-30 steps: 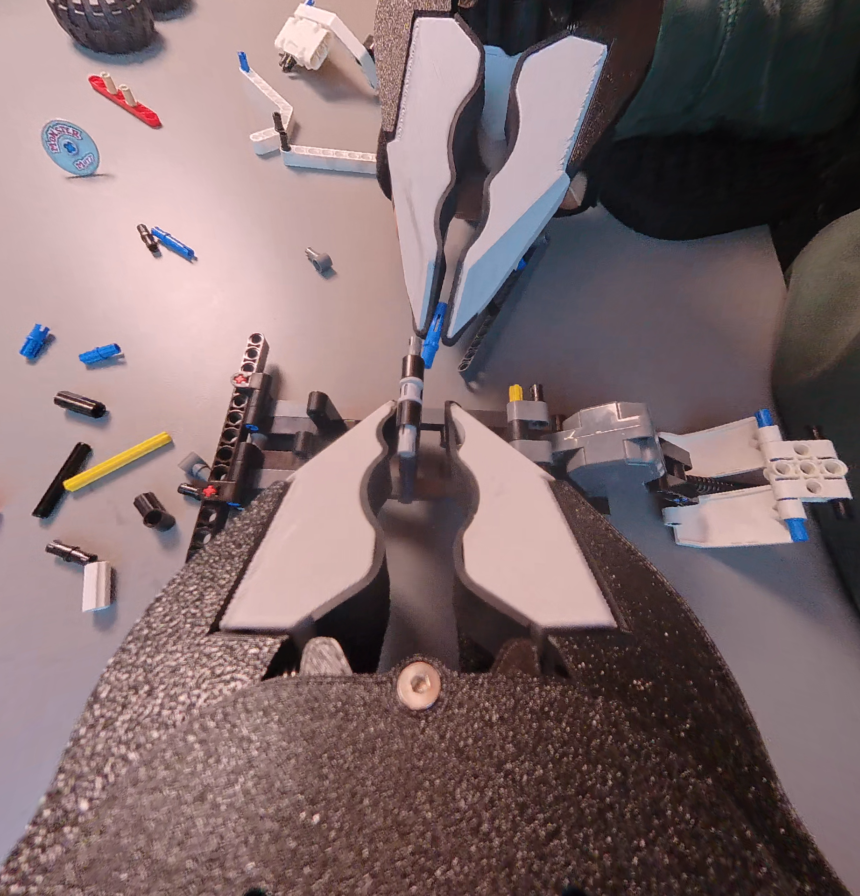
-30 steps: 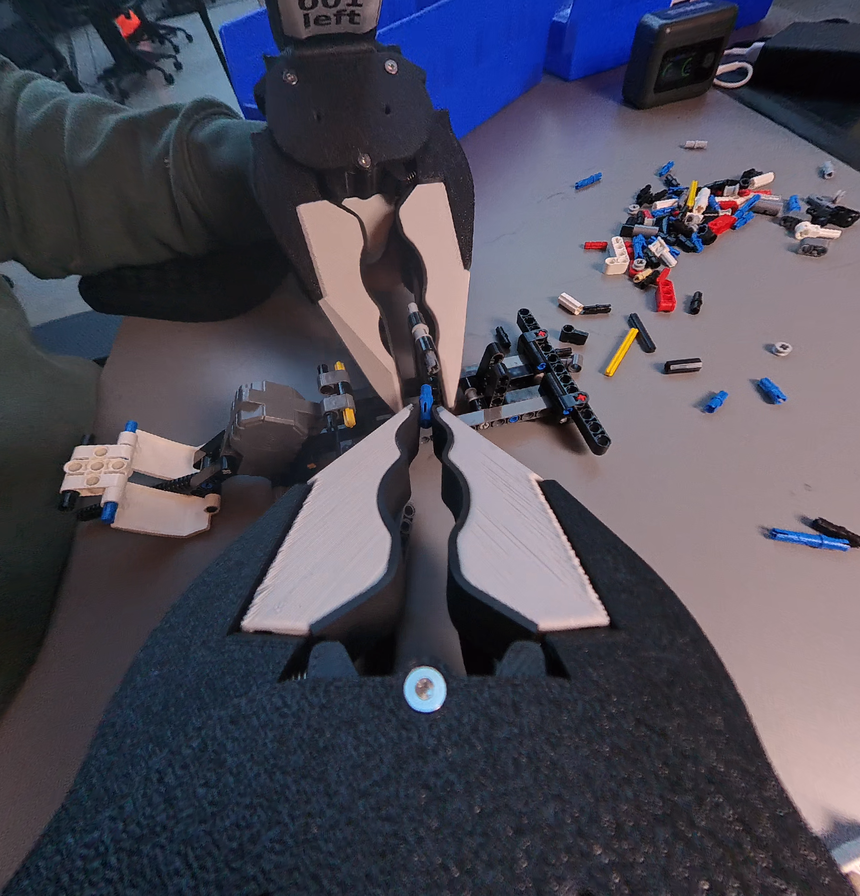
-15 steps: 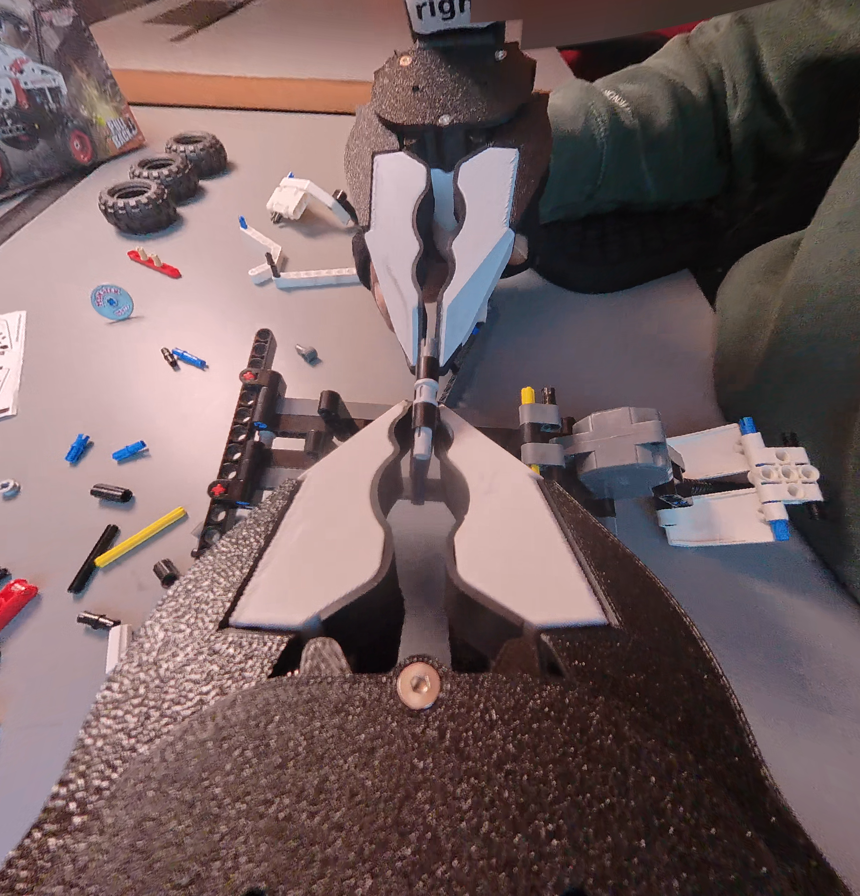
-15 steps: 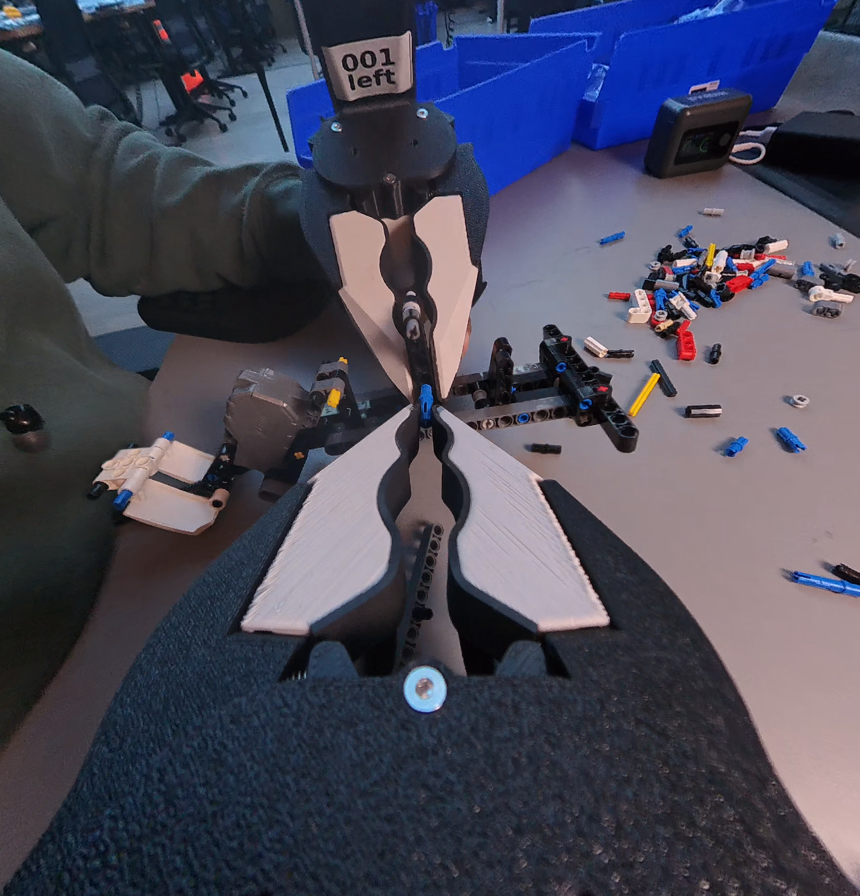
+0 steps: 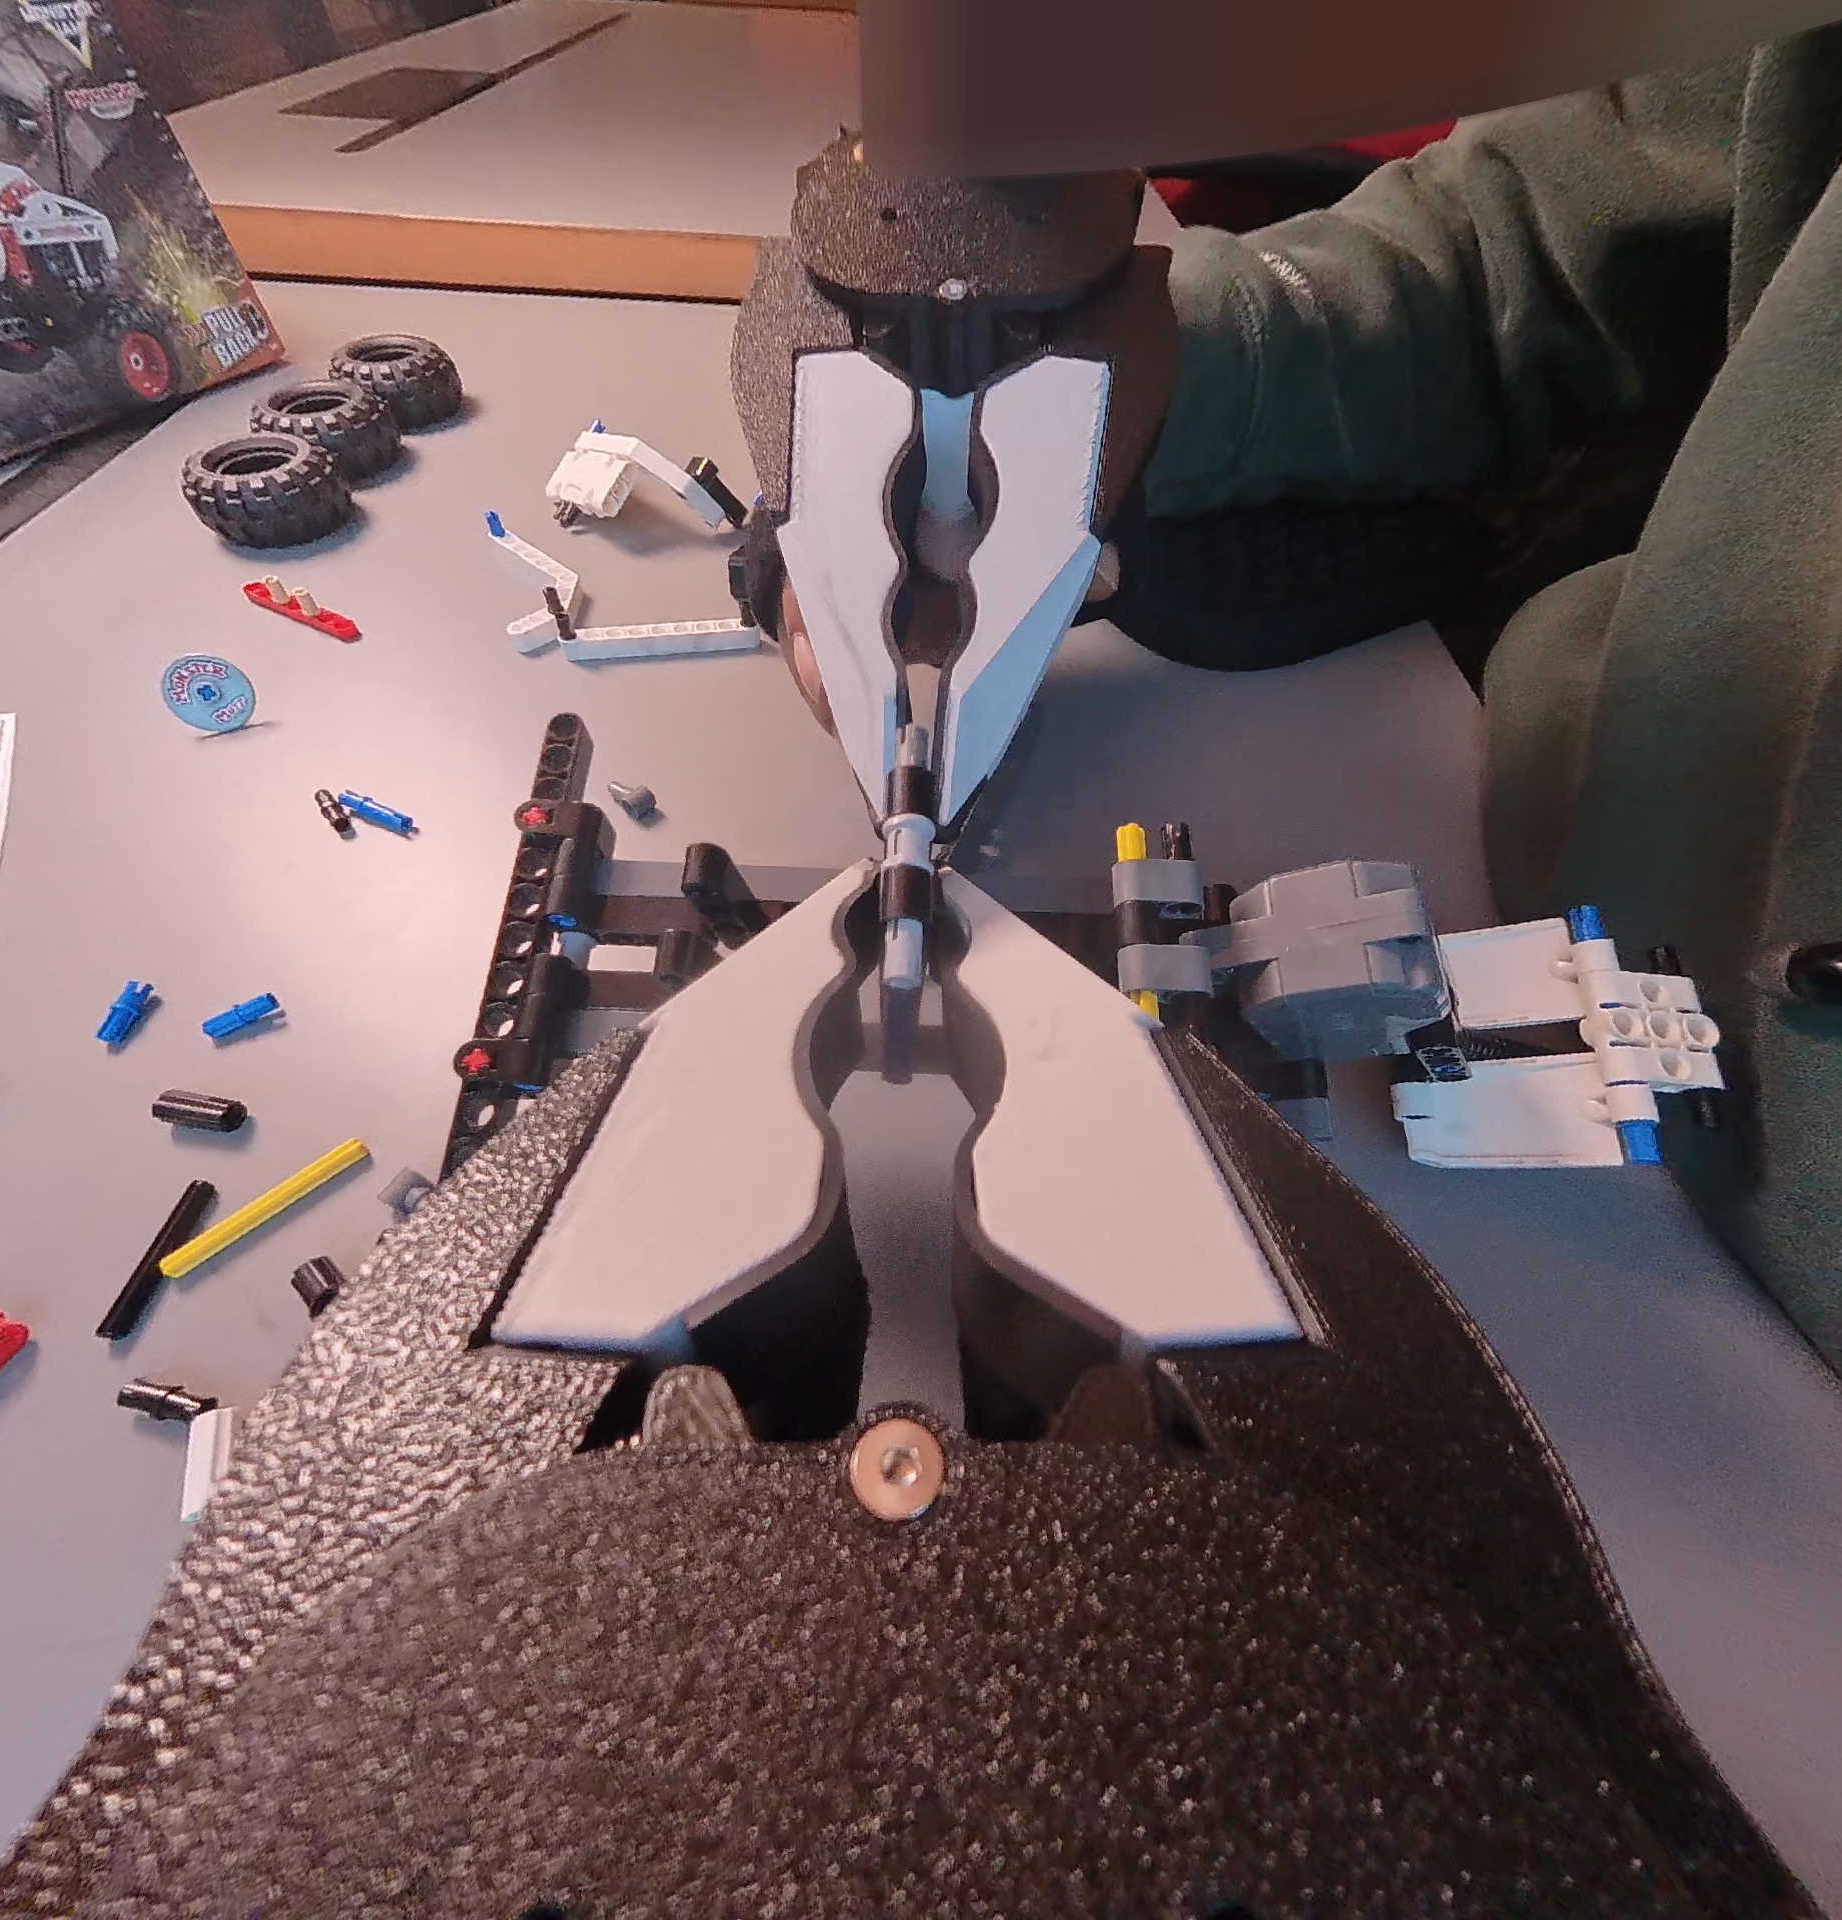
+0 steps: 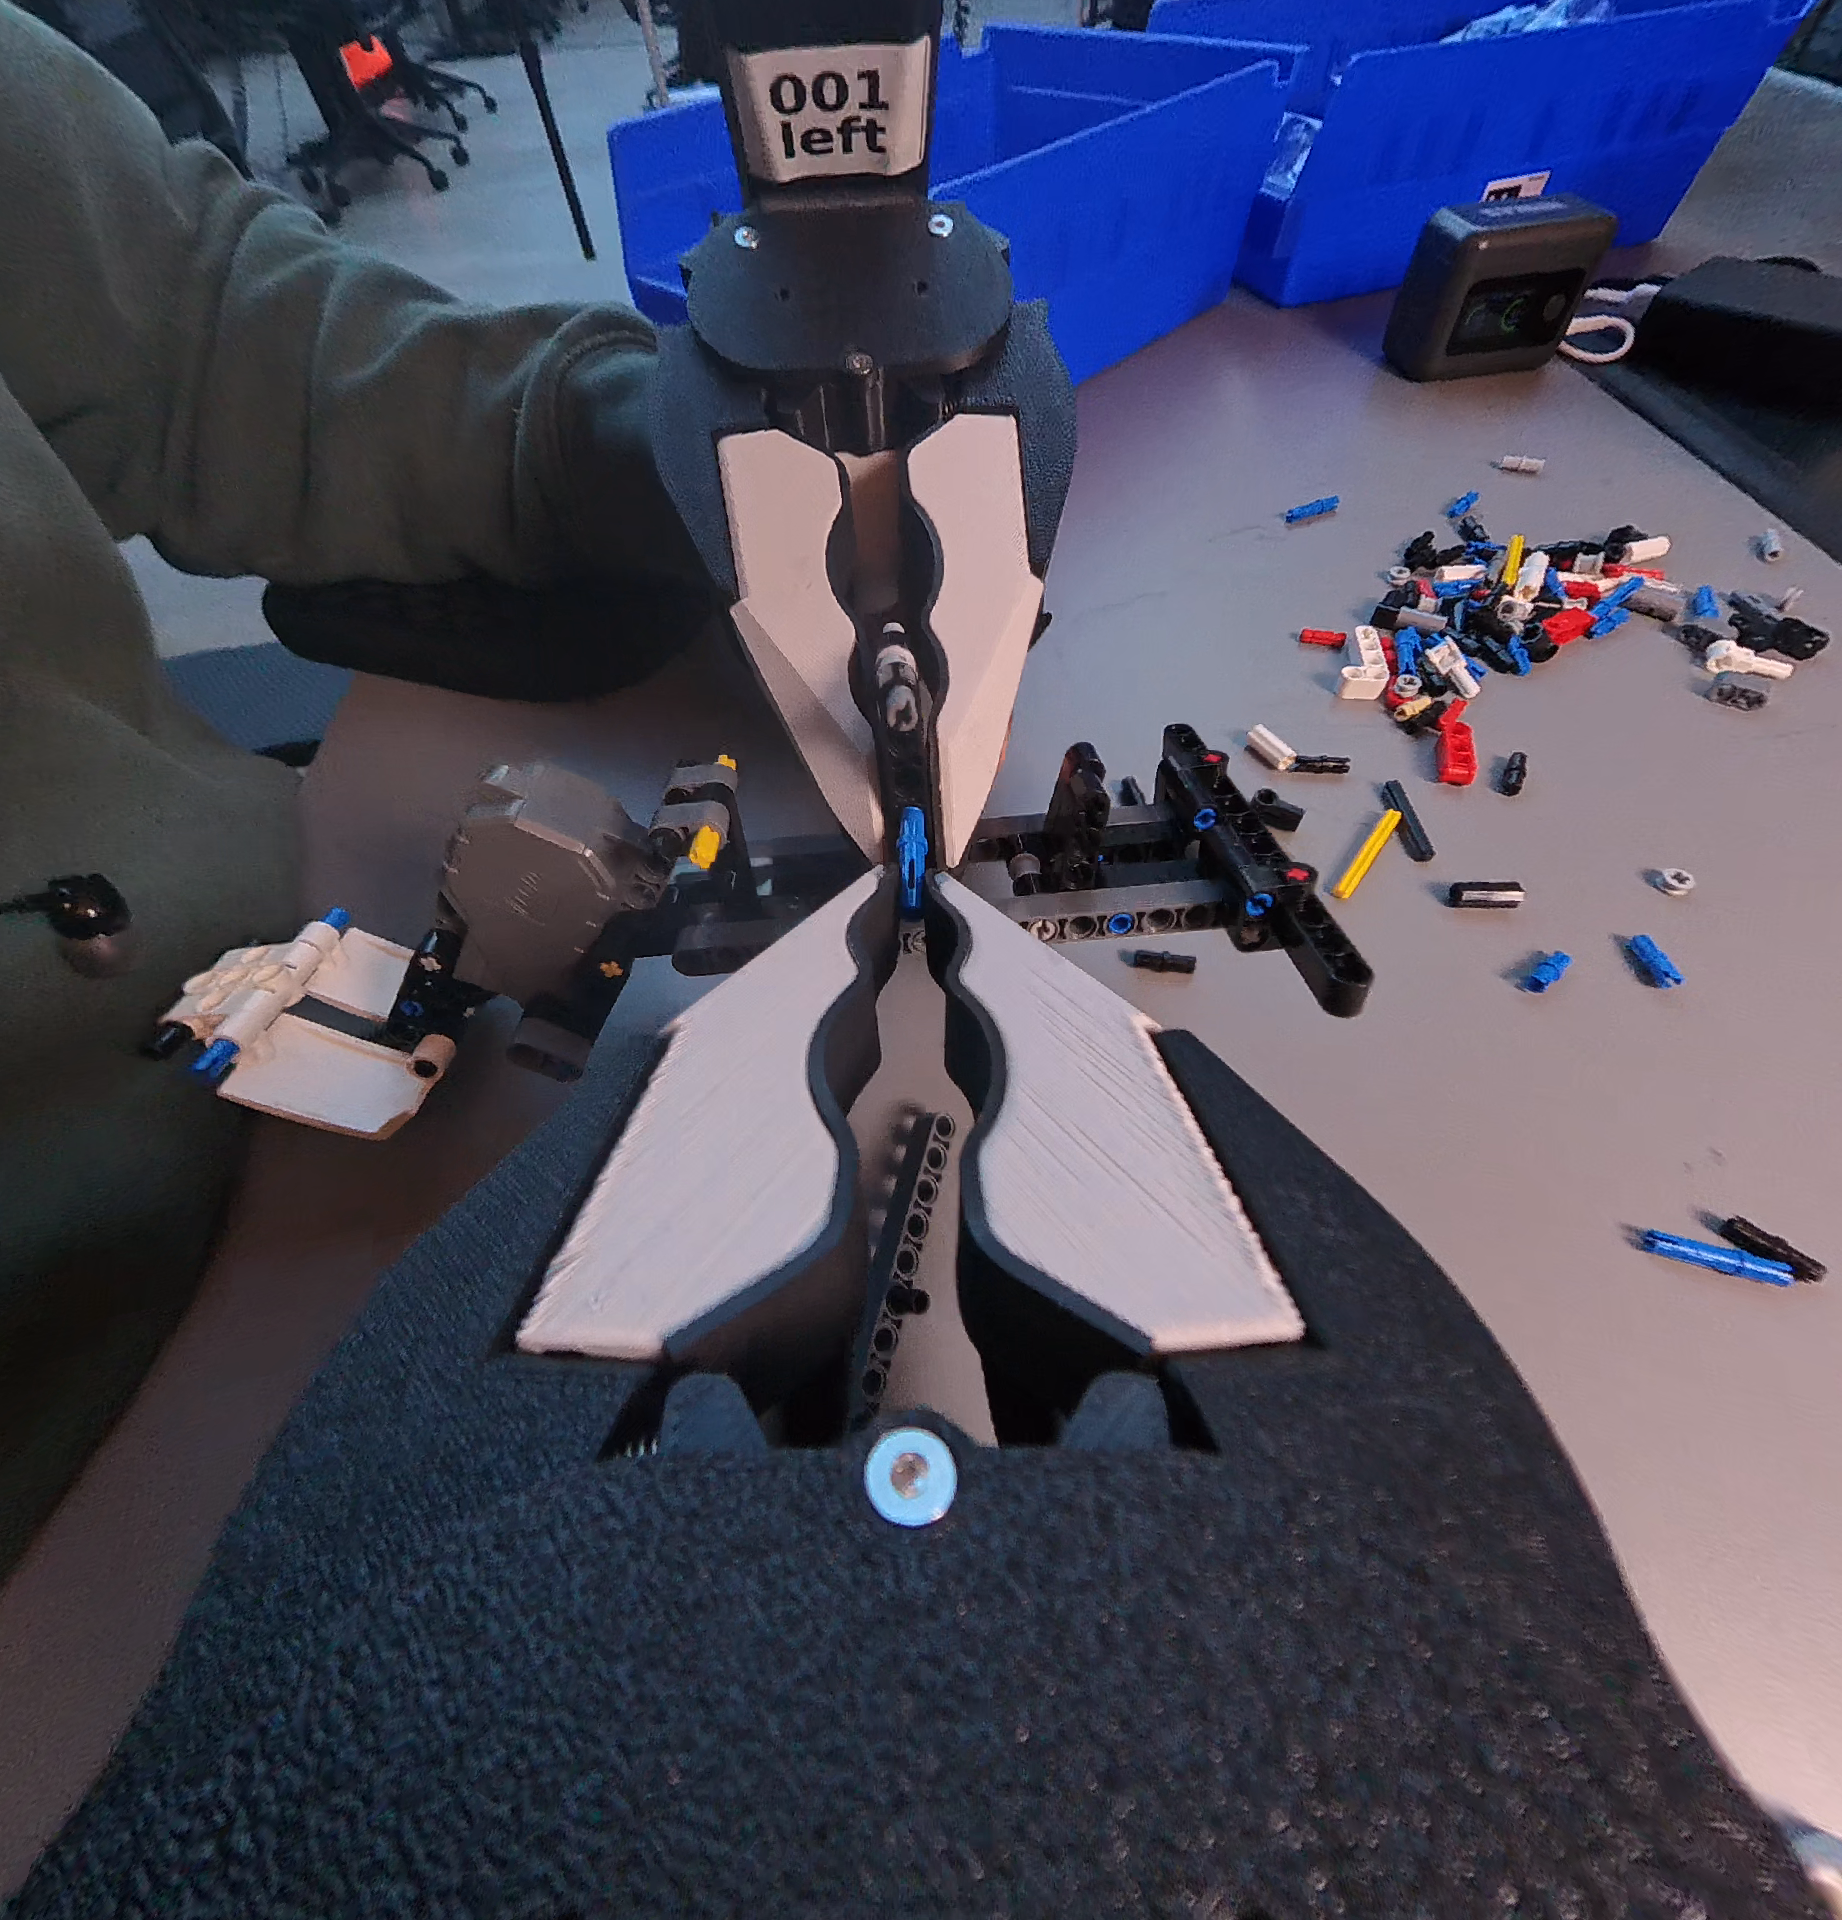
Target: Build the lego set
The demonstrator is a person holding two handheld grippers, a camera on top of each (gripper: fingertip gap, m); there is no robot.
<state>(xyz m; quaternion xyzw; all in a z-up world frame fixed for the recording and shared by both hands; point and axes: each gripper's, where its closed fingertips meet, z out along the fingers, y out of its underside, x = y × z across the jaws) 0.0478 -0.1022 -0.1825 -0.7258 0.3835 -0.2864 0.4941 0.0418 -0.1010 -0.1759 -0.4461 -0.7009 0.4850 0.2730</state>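
My left gripper (image 5: 904, 883) is shut on a grey axle with black bushes (image 5: 902, 914), which sticks forward from its tips. My right gripper (image 6: 909, 896) faces it tip to tip and is shut on a blue pin (image 6: 909, 847). A long black beam (image 6: 901, 1247) hangs back under the right gripper's fingers. The pin's end meets the left gripper's tips (image 6: 904, 831). In the left wrist view the right gripper (image 5: 912, 805) closes around the axle's far end. Below both lies the black chassis frame (image 5: 574, 935) with its grey motor block (image 5: 1322, 956) and white wing part (image 5: 1519, 1039).
Three black tyres (image 5: 314, 447), the set's box (image 5: 65, 208) and white beams (image 5: 636, 623) lie at the far left. Loose pins and a yellow axle (image 5: 262, 1205) lie left of the frame. A pile of parts (image 6: 1519, 623), blue bins (image 6: 1104, 208) and a black device (image 6: 1488, 291) sit at the right. Green sleeves (image 5: 1519, 364) flank the grippers. The grippers are tip to tip, or close to it.
Both grippers have lifted and tilted more level above the chassis. The right gripper's tips, first beside the axle's end, are now in line with it and meet it.
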